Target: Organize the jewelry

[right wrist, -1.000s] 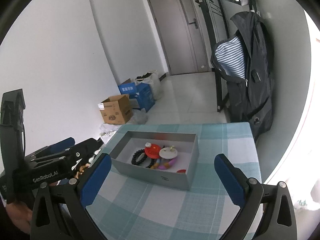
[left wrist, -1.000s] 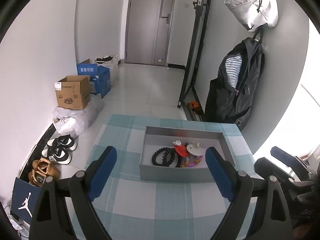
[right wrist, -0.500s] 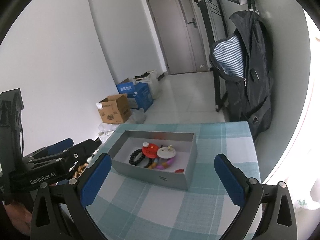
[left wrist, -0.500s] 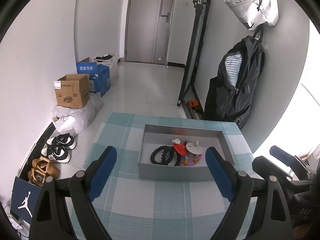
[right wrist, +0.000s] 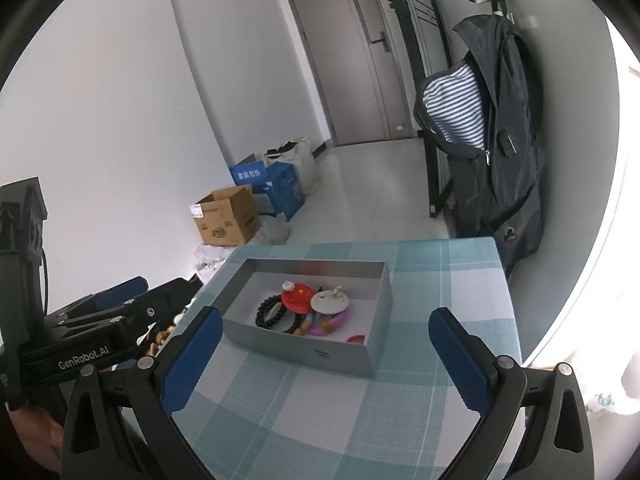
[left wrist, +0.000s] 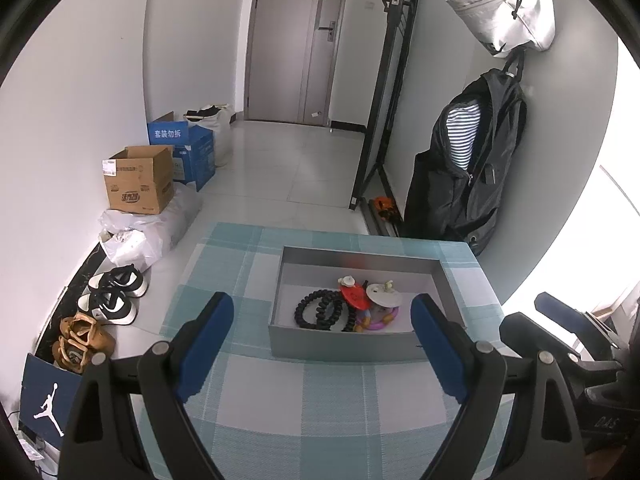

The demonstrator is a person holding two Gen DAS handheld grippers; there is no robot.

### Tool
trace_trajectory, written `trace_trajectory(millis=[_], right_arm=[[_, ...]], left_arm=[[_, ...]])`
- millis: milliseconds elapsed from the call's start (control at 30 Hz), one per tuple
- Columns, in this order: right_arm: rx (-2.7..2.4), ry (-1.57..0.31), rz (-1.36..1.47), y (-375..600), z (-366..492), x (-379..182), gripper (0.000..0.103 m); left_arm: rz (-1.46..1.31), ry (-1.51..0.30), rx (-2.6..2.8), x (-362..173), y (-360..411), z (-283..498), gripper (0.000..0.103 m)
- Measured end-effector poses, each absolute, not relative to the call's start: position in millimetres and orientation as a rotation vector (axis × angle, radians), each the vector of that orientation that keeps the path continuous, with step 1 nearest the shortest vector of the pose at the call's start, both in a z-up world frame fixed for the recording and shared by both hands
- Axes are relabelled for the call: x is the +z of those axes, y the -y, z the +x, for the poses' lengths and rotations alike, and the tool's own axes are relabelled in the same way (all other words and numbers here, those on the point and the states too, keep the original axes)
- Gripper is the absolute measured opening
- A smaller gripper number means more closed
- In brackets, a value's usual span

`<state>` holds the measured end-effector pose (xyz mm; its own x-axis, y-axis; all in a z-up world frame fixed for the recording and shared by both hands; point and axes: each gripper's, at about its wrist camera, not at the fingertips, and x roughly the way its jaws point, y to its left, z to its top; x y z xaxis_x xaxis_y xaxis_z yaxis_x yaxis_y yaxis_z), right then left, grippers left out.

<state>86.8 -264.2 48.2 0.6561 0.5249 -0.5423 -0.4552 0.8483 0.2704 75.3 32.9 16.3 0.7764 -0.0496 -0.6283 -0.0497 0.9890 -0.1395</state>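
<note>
You have drawn both spread, empty tools, the left gripper (left wrist: pixel 320 312) and right gripper (right wrist: pixel 325 328), slightly back from the gray tray (left wrist: pixel 340 346); its jewelry looks gathered inside.

Got both tongs hovering side by side, nothing gripped. Left tongs (left wrist: pixel 320 334) spread wide, blue pads (left wrist: pixel 204 344) well apart. Right tongs (right wrist: pixel 326 350) same deal, jaws wide, pads empty. Left unit visible off to side in right wrist view, hand (right wrist: pixel 32 436) gripping handle.
</note>
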Motion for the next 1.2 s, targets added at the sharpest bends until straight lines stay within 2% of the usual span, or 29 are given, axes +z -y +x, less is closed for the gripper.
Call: trace_trajectory(millis=[1200], right_arm=[[0.551,-0.655,0.122,265.3,85.2,49.2,0.103]], left_arm=[[-0.161,-0.693,0.025,13.3,-30.1,77.0,0.087]])
